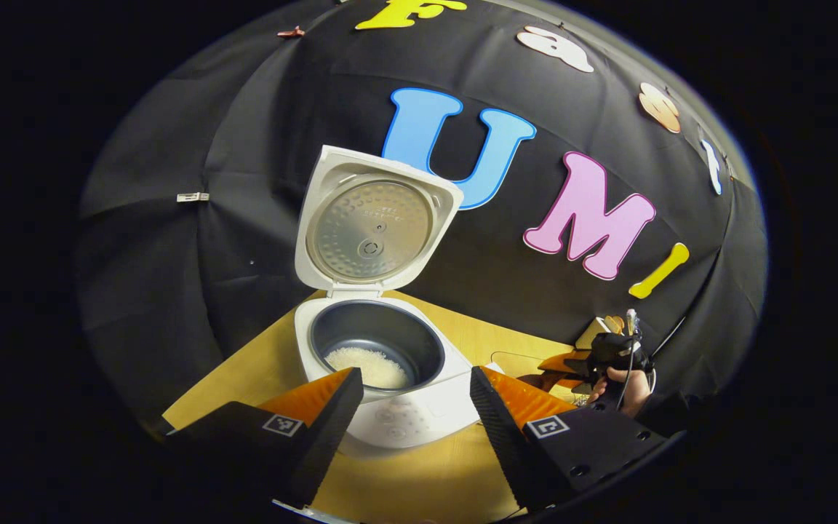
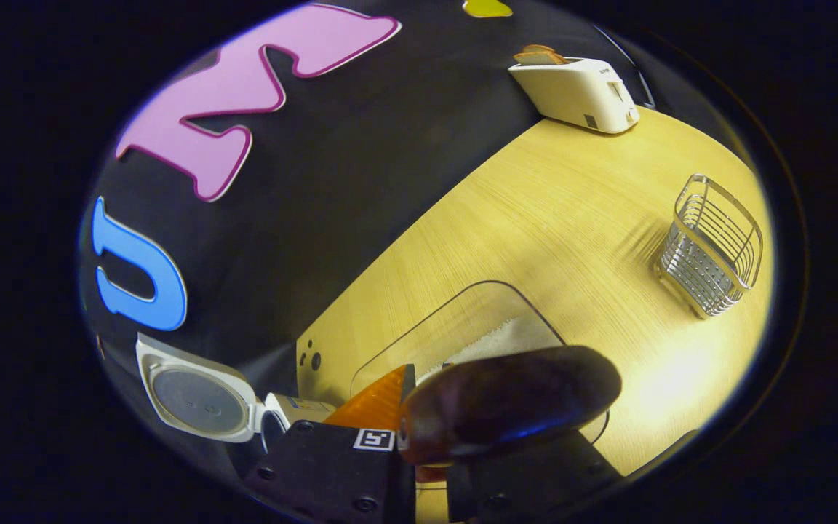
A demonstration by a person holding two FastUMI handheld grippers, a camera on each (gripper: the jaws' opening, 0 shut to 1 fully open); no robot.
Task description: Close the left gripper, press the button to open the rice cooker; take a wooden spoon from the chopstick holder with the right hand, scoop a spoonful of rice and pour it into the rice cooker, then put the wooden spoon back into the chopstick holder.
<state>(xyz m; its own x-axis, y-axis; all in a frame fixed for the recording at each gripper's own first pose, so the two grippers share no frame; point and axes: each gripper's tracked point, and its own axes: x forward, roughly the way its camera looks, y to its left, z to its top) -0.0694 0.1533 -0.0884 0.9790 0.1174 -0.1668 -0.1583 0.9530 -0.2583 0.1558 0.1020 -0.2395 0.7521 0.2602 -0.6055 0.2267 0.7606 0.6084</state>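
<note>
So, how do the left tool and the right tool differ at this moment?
The left tool is open and empty; the right tool is shut on the wooden spoon. The left tool faces the open rice cooker, while the right tool hangs over the clear container of rice. Both are above the wooden table.

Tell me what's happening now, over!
Left tool open, hovering before open rice cooker. Right tool shut on wooden spoon. Chopstick holder empty. Nothing blocking.
</note>
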